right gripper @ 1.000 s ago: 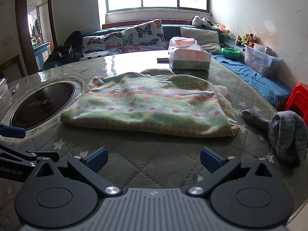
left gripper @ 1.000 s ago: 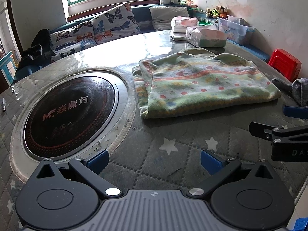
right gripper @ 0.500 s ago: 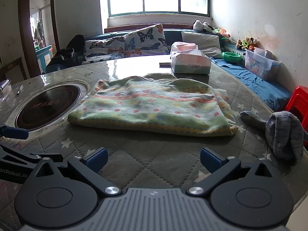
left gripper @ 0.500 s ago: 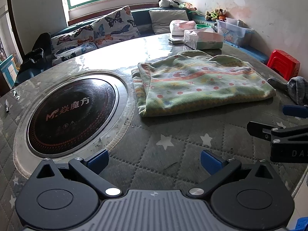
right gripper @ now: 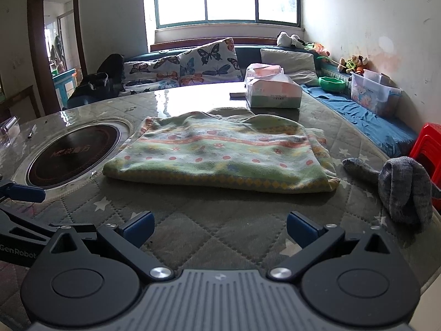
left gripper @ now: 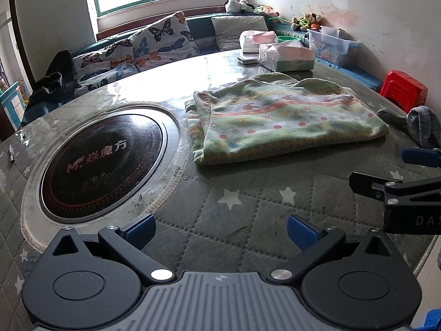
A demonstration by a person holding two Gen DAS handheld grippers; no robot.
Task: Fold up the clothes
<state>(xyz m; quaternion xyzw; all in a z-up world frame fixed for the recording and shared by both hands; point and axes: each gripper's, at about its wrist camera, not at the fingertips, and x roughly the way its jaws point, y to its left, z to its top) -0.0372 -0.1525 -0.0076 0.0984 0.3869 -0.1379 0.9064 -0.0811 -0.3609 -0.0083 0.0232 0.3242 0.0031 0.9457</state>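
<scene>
The left gripper (left gripper: 220,229) hung over the near edge of the table (left gripper: 248,207), its blue fingers (left gripper: 139,230) spread wide with nothing between them. The right gripper (right gripper: 219,227) hung over the same edge, just beside the left one, its fingers (right gripper: 301,227) also spread and empty. Each gripper showed at the side of the other's view.

The garment (right gripper: 220,154), a green fleece piece with red dots and striped bands, lay folded into a flat rectangle near the middle of the table, on the quilted star-print cover. Neither gripper touched it; bare cover lay between the fingertips and its near fold. In the left view the garment (left gripper: 281,121) sat just beside the round black cooktop (left gripper: 102,162) set into the table, its left edge close to the metal rim.

A grey sock (right gripper: 402,190) lay bunched at the right edge of the table, near the garment's right corner but apart from it. A tissue box (right gripper: 273,93) stood toward the far edge, behind the garment. A red stool (right gripper: 427,146) stood beyond the right edge.
</scene>
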